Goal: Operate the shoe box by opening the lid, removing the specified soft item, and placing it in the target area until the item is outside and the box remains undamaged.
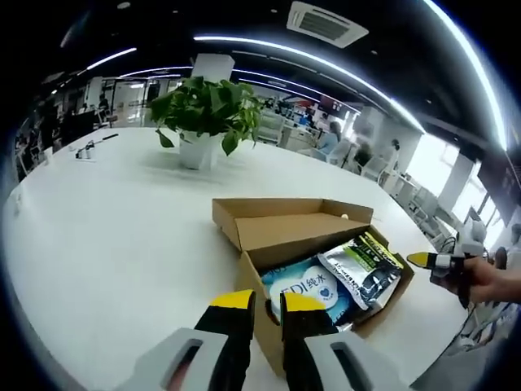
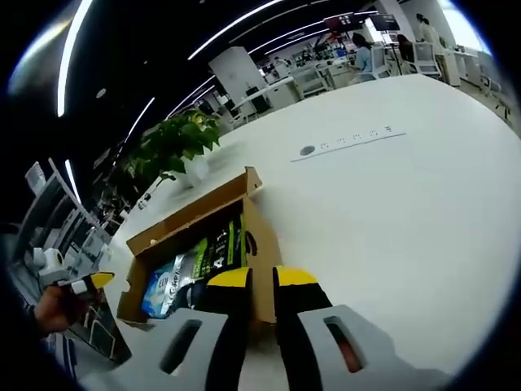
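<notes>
On the white tabletop (image 1: 106,236), the shoe box (image 1: 269,232) is sitting with its lid already folded back, brown cardboard, interior exposed.

Left gripper view: my left claw (image 1: 268,303) is hovering just in front of the box's near corner. Yellow-tipped jaws are nearly closed, a narrow gap is showing between them, and they're gripping nothing. Whether the tips are touching the cardboard edge, I can't tell. Inside the box a blue and white soft pack (image 1: 313,292) is lying on the near side, and a grey and green pouch (image 1: 362,269) is lying just beside it, overlapping its edge. My other claw is showing at the right edge of this view, held in my hand (image 1: 484,281), well apart from the box.

Right gripper view: my right claw (image 2: 260,278) is pointing at the box's side wall (image 2: 259,244), low and close. Jaws are again almost together with a thin slot between them, carrying nothing. The tips are overlapping the box wall in this view; contact is unclear. The same blue pack (image 2: 165,285) and green pouch (image 2: 218,244) are lying in the box here too. My left claw's yellow tip (image 2: 98,281) is showing at the far left.

A potted green plant (image 1: 203,110) is standing further back on the tabletop, well apart from the box. A power strip (image 2: 350,140) is lying flat on the tabletop beyond the box.
</notes>
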Available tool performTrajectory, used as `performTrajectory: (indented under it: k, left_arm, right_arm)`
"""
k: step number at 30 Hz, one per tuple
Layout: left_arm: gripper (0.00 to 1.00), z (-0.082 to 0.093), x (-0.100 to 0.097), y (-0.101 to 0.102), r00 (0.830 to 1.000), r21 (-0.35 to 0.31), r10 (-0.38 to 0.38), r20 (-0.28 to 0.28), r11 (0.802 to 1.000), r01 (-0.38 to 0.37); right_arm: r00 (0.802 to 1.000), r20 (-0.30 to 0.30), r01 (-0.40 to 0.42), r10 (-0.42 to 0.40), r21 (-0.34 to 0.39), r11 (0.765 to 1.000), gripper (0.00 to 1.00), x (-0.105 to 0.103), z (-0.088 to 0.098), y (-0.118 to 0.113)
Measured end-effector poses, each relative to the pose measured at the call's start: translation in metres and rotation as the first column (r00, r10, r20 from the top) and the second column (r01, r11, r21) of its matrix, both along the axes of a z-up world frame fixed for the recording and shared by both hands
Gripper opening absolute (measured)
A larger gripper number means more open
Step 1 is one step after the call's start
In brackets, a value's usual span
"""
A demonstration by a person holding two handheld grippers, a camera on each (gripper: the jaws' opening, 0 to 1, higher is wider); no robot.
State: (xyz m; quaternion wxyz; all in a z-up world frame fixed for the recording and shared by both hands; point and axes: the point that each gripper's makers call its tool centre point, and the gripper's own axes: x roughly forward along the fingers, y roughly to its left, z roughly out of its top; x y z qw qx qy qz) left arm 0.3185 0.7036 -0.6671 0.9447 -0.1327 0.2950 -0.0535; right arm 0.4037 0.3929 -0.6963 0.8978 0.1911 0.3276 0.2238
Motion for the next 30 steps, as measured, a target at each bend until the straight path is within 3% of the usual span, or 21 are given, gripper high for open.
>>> performTrajectory:
  k: [12, 18, 30]
  left_arm:
    - [0.12, 0.001, -0.002, -0.021, 0.999, -0.006, -0.045, -0.011, 0.999, 0.045]
    - [0.12, 0.003, 0.002, -0.041, 0.997, -0.02, -0.079, -0.003, 0.997, 0.079]
    - [0.13, -0.009, 0.015, -0.082, 0.987, -0.066, -0.159, -0.028, 0.985, 0.157]
  right_arm:
    - [0.999, 0.006, 0.044, -0.044, 0.04, 0.998, 0.07, -0.019, 0.002, -0.015]
    - [0.998, 0.002, 0.06, -0.06, 0.052, 0.997, 0.06, -0.027, 0.0, -0.019]
    - [0.996, 0.0, 0.09, -0.09, 0.095, 0.991, 0.09, -0.044, 0.002, -0.032]
